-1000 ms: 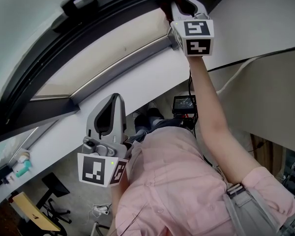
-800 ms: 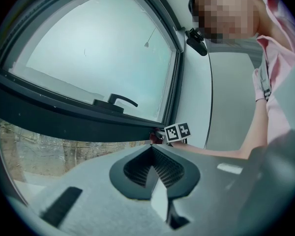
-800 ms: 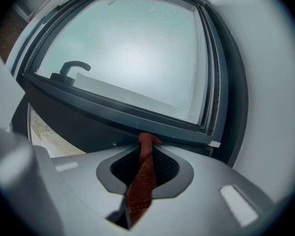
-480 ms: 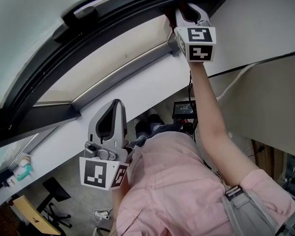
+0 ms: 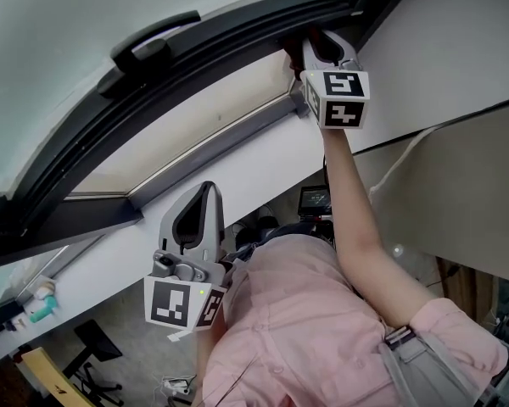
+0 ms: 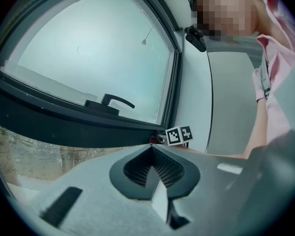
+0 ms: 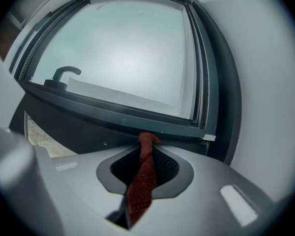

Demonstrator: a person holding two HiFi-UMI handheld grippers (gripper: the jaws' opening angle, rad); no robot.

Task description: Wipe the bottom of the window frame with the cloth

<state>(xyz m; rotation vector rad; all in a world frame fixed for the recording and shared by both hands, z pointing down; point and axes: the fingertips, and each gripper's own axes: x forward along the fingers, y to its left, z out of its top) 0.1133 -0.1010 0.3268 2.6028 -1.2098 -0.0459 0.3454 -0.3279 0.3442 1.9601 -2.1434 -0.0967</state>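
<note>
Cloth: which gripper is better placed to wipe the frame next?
Right. The right gripper is shut on the cloth against the window frame; the left gripper, shut and empty, hangs away.

Soft daylight came through the frosted window pane [image 7: 130,50] beyond the right hand-held gripper [image 7: 147,140], washing it pale. Both gripper views bowed toward dark corners, and the nearest jaw surfaces were blurred.

The white sill [image 5: 263,161] carries a small teal thing [image 5: 36,310], perhaps a bottle.
</note>
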